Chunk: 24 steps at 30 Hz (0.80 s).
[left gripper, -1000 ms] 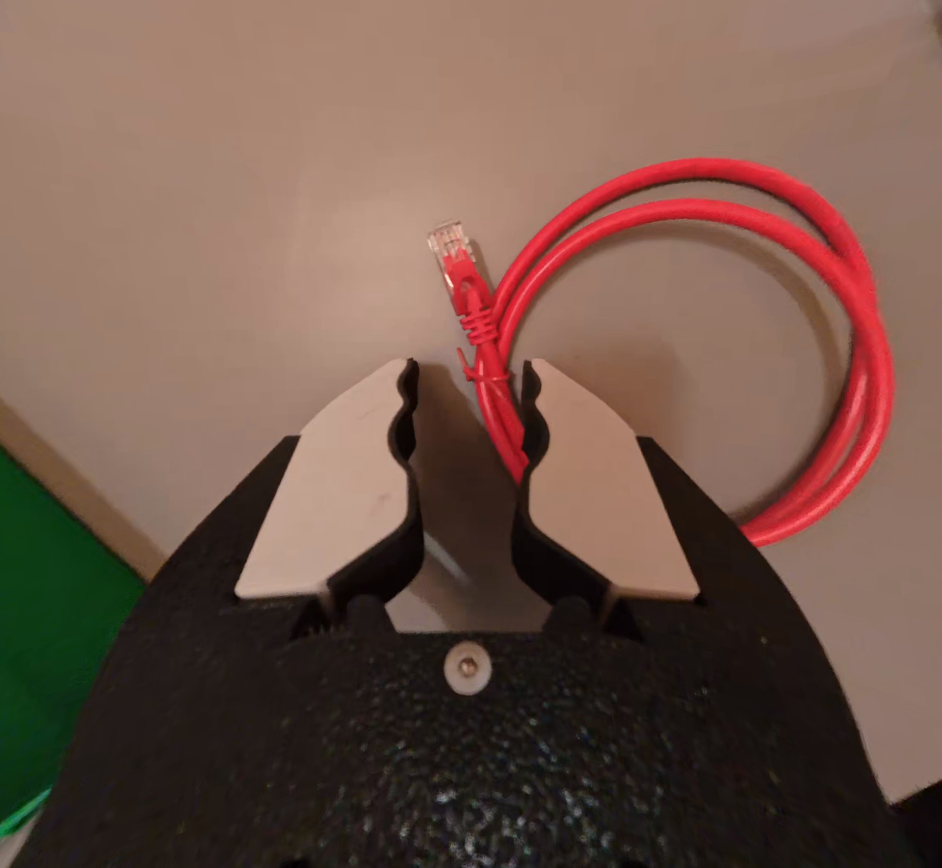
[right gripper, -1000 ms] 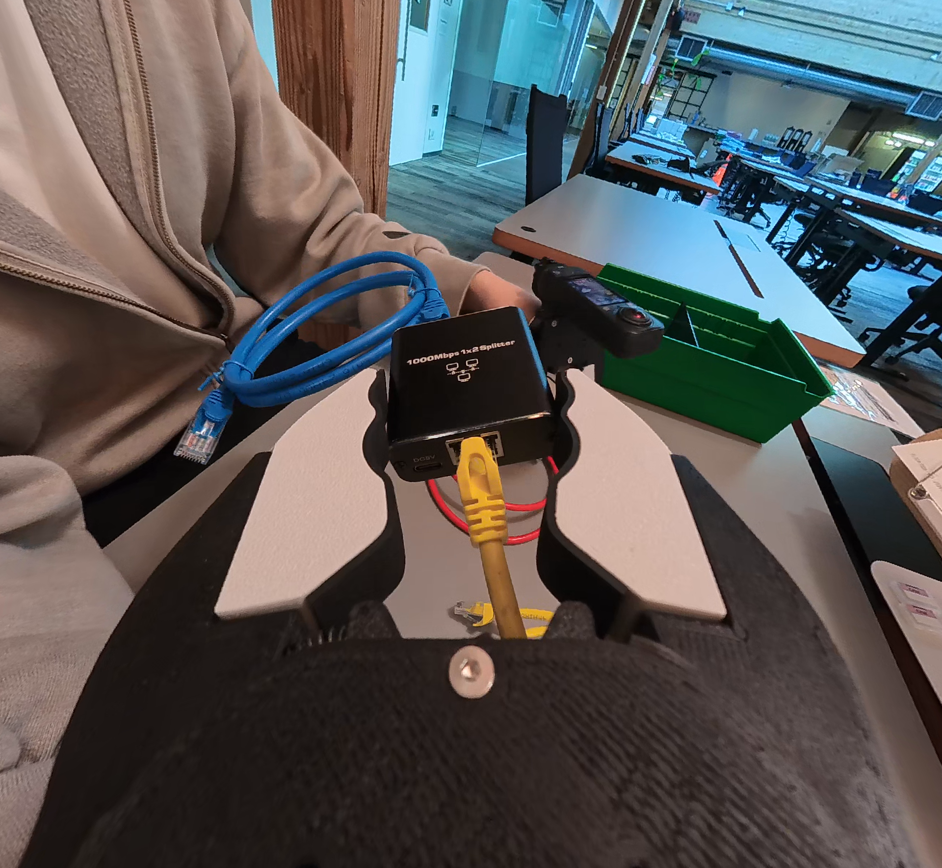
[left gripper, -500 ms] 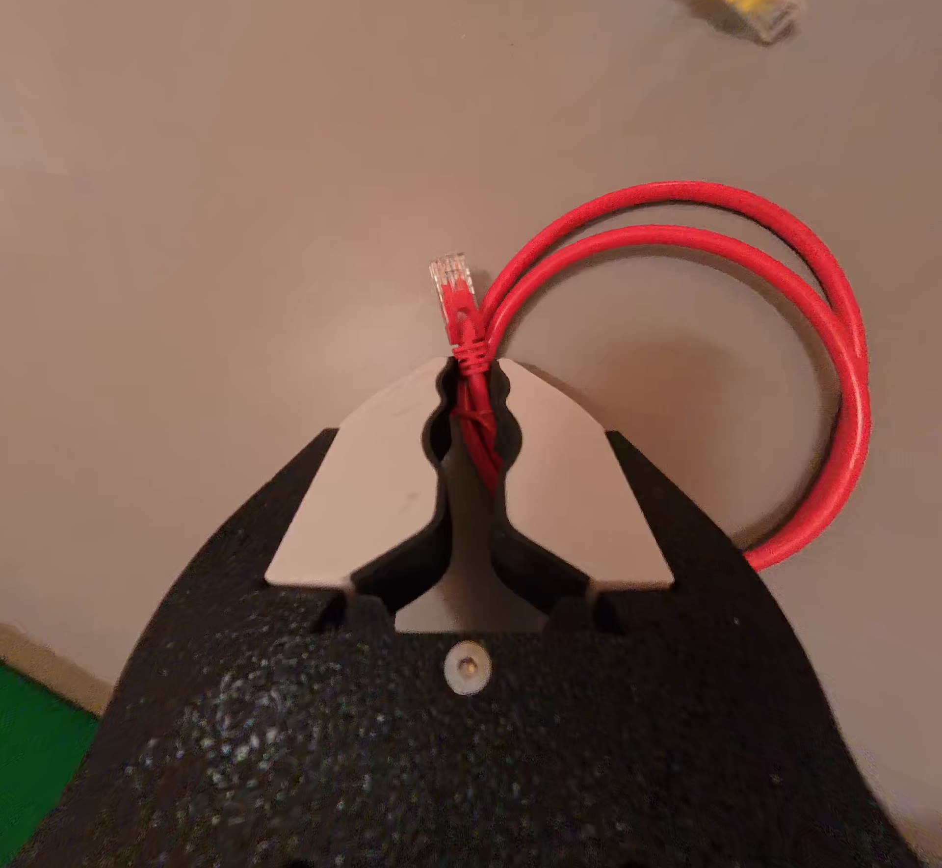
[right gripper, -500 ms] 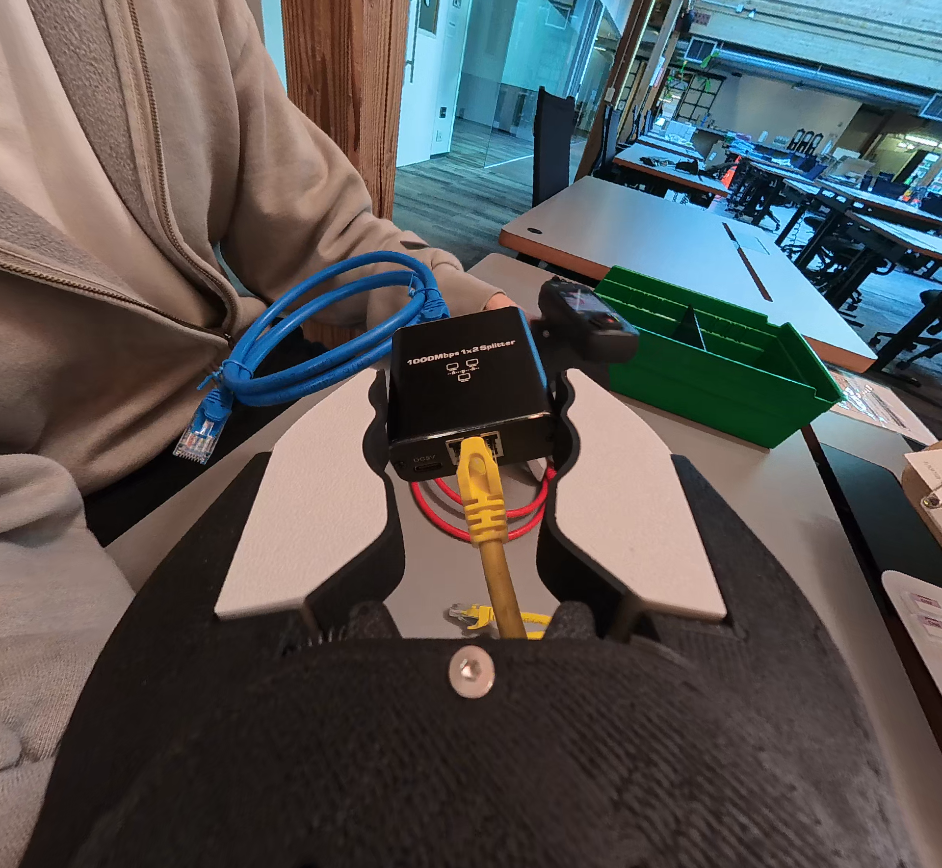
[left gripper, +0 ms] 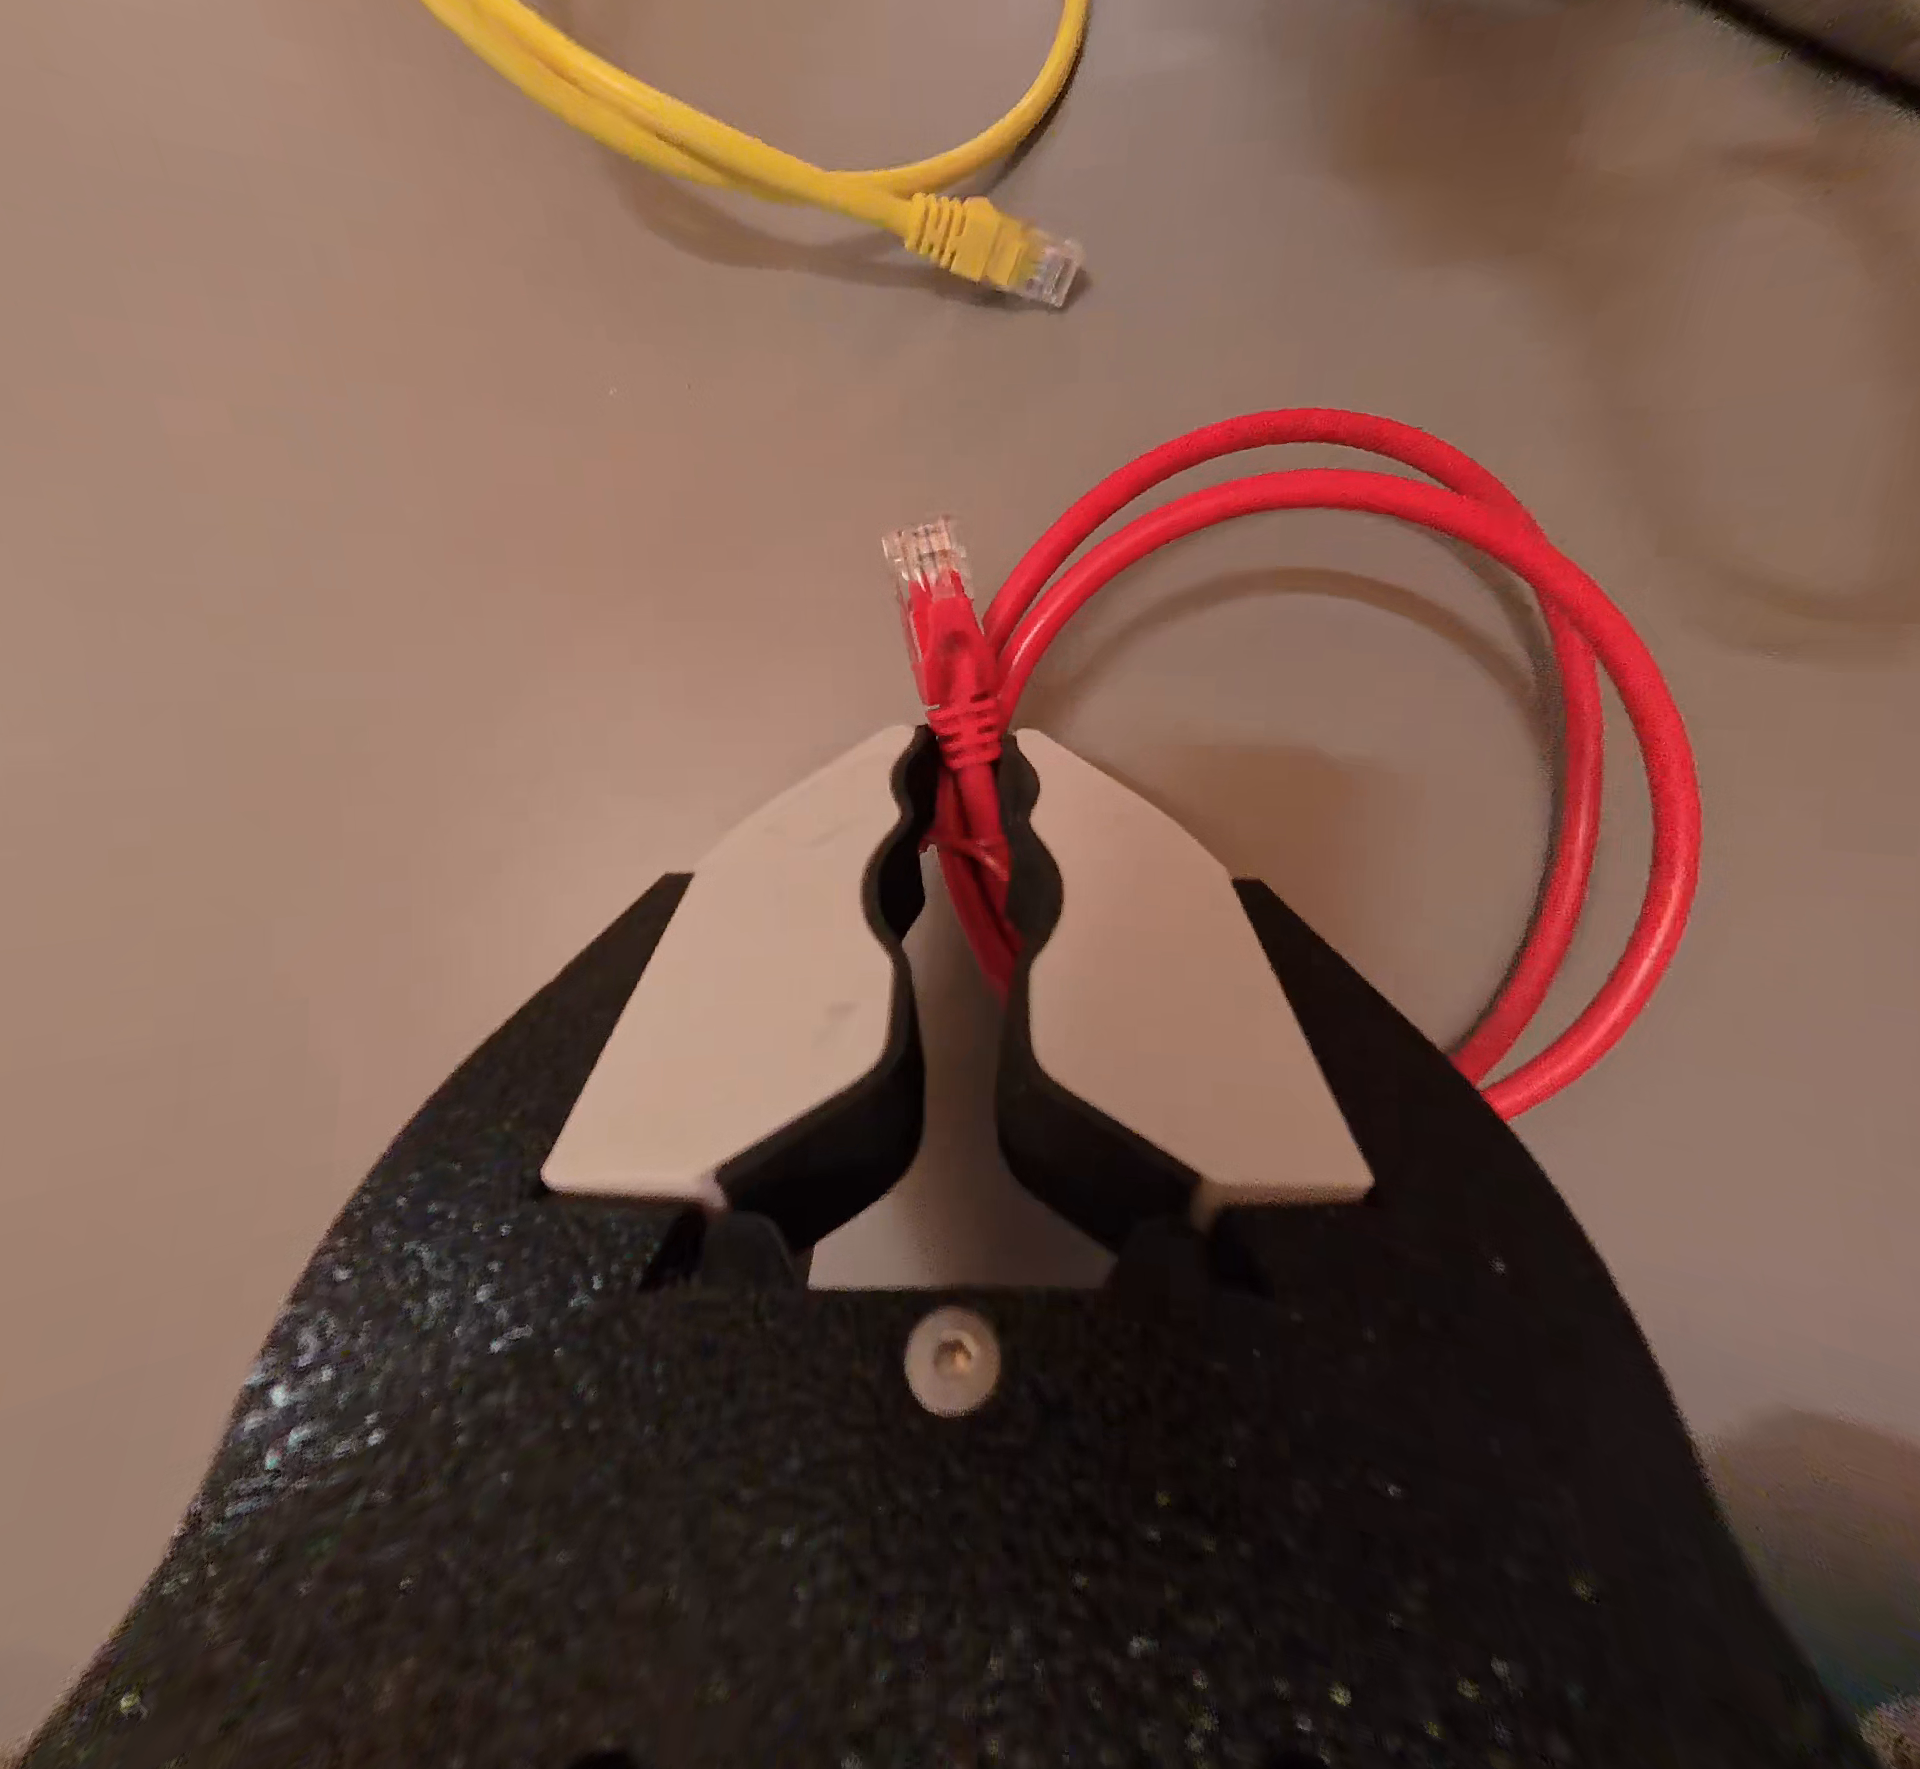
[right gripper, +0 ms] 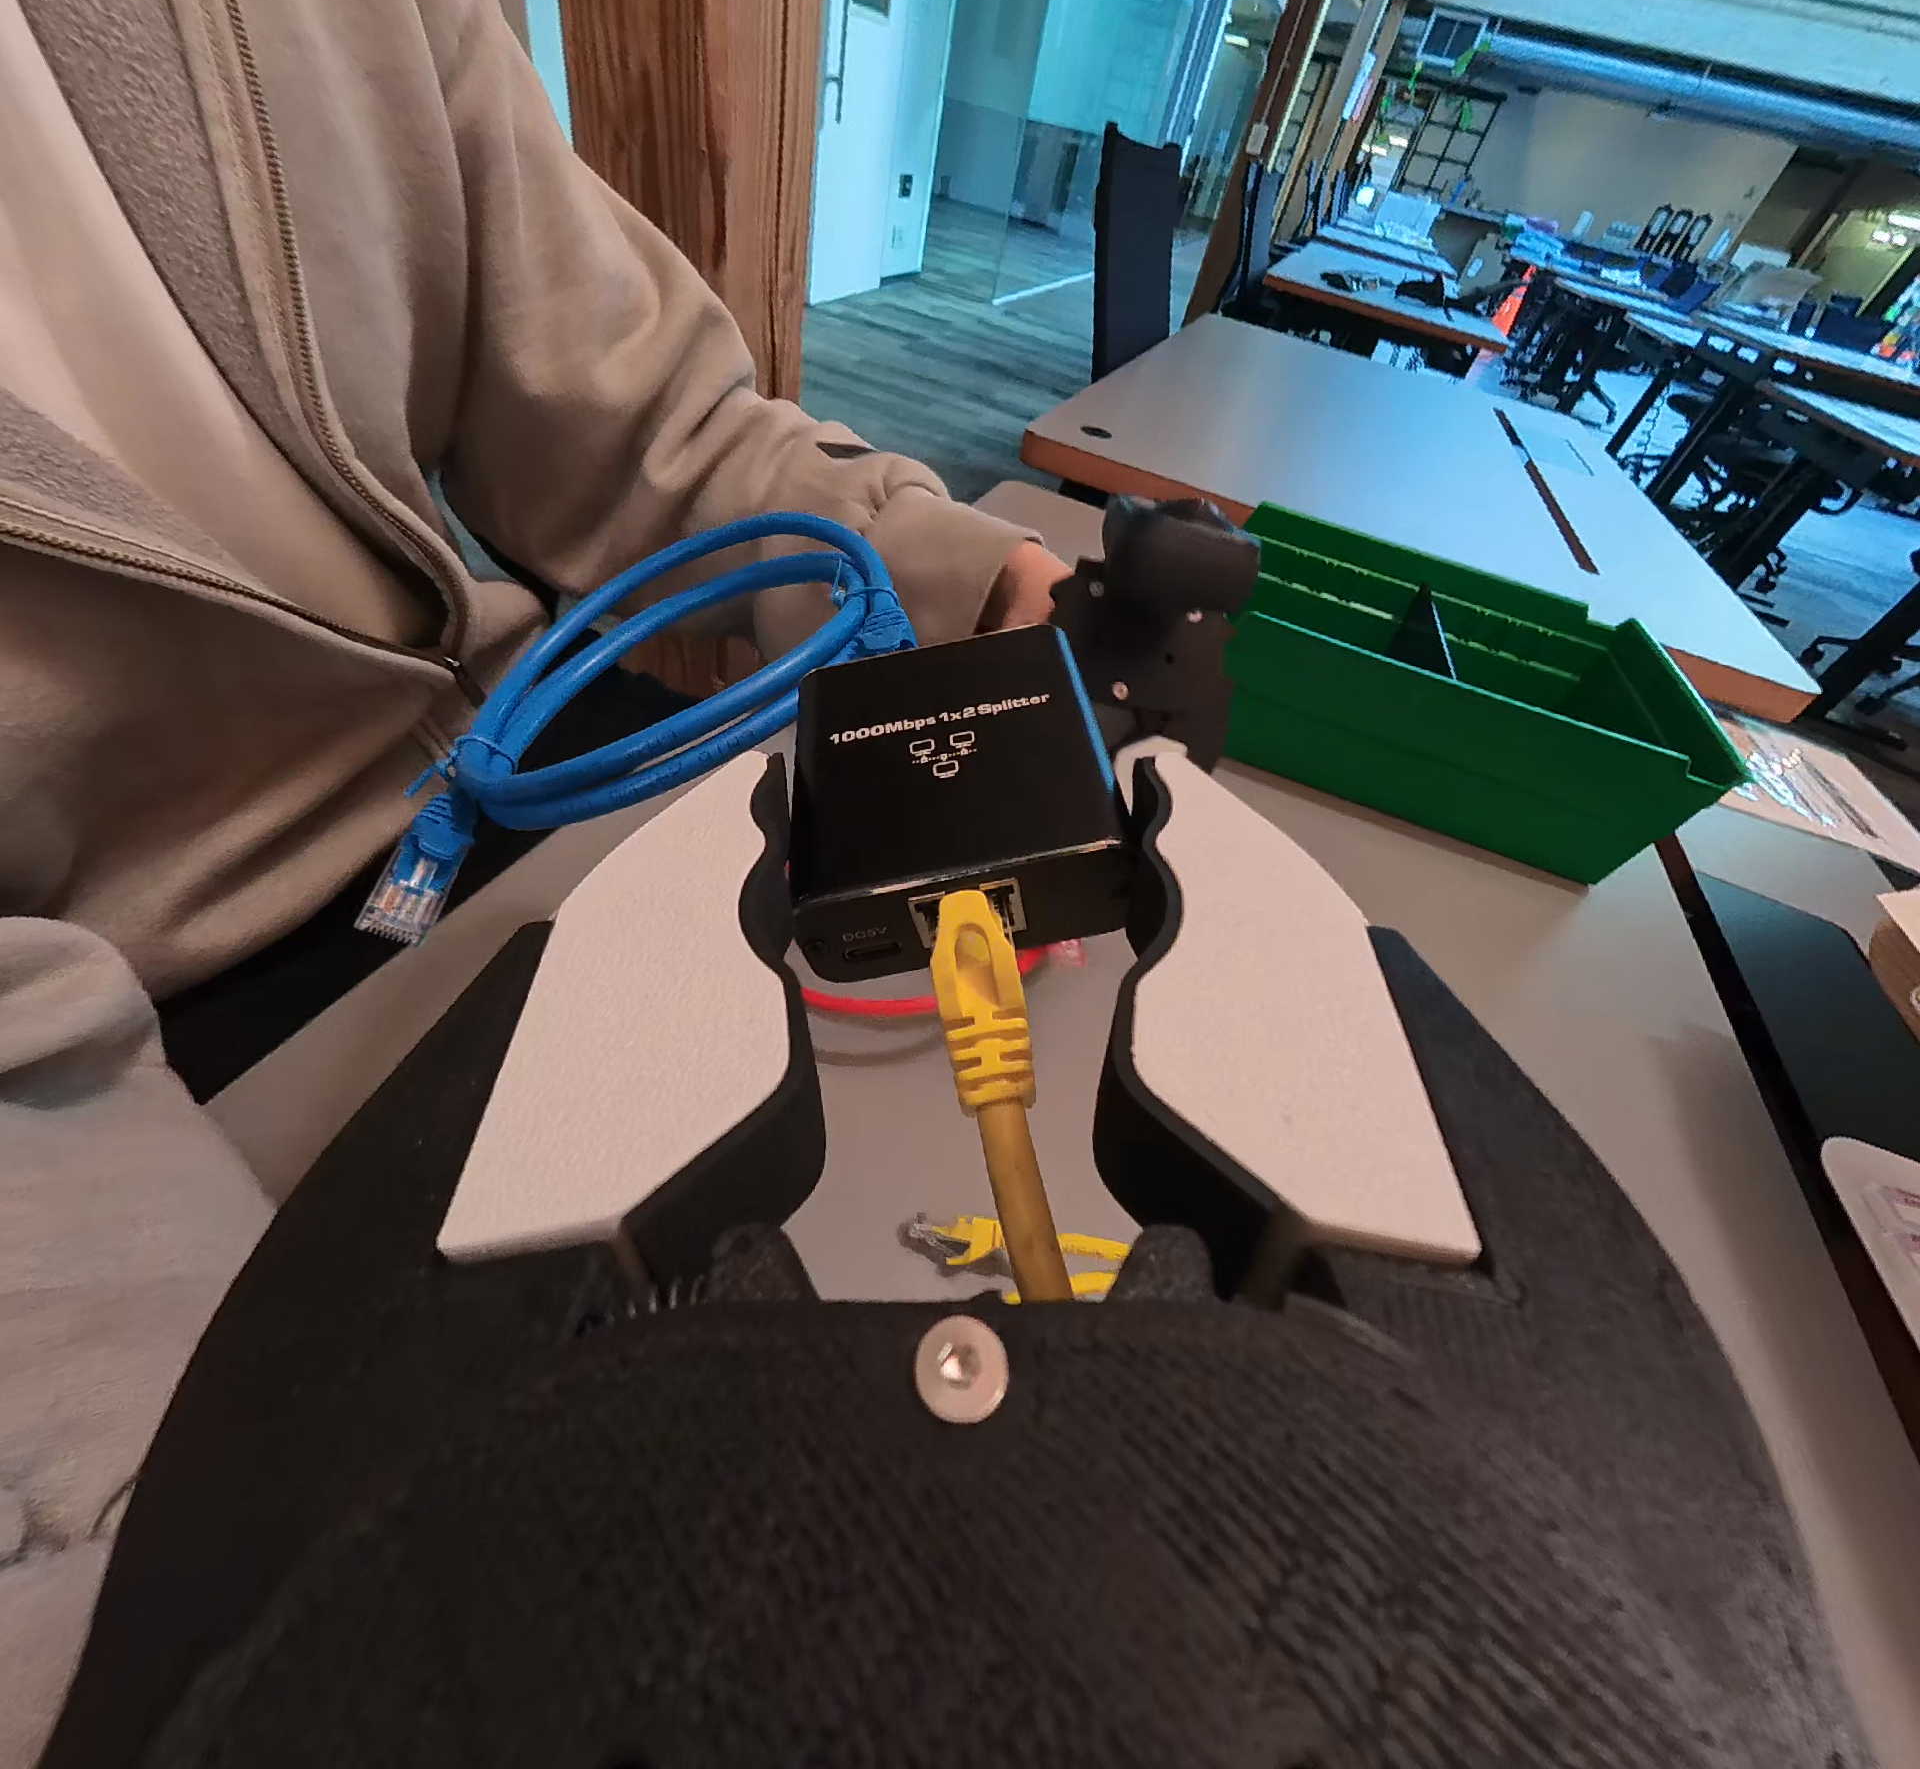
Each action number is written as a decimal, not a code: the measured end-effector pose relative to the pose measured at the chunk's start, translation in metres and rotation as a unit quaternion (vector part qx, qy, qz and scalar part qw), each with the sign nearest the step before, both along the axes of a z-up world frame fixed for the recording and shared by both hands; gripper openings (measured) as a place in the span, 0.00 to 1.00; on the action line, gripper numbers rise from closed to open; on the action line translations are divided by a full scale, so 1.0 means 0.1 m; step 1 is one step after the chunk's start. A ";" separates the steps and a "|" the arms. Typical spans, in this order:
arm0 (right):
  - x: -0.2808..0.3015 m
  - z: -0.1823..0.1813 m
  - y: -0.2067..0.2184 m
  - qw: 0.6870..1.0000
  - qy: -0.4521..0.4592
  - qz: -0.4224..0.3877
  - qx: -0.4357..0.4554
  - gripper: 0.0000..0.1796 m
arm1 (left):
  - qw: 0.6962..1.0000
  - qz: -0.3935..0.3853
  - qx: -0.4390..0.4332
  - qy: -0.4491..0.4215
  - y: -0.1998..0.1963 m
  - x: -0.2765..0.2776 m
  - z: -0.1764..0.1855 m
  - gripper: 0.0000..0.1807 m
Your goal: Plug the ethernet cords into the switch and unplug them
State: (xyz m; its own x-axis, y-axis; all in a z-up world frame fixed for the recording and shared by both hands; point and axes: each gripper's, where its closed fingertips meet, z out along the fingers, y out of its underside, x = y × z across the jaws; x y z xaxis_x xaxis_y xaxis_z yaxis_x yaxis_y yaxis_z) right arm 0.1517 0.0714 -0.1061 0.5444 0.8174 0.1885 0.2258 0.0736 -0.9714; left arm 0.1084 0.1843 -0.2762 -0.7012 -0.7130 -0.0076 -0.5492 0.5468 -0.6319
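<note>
The left claw [left gripper: 968, 763], apart a second ago, is now clamped on the red cord [left gripper: 961, 680], ready for plugging. The right claw [right gripper: 951, 820] still grips the switch [right gripper: 951, 774].

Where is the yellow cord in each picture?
Left wrist view: yellow cord loops along the top, its free plug lying on the table.
Right wrist view: yellow cord in the middle, plugged into the black box.
Shared landmark: red cord.
</note>
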 end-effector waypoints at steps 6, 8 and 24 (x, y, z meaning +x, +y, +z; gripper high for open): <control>0.02 -0.01 0.07 1.000 -0.009 -0.017 0.006 0.35 | 1.000 0.002 0.020 -0.003 -0.07 -0.10 0.43 0.06; -0.01 0.00 0.10 1.000 -0.012 -0.015 0.010 0.35 | 1.000 -0.002 0.023 -0.018 -0.12 -0.12 0.72 0.06; -0.29 -0.10 0.46 0.999 -0.008 -0.007 -0.053 0.35 | 0.987 -0.004 0.160 0.003 -0.31 -0.24 1.43 0.06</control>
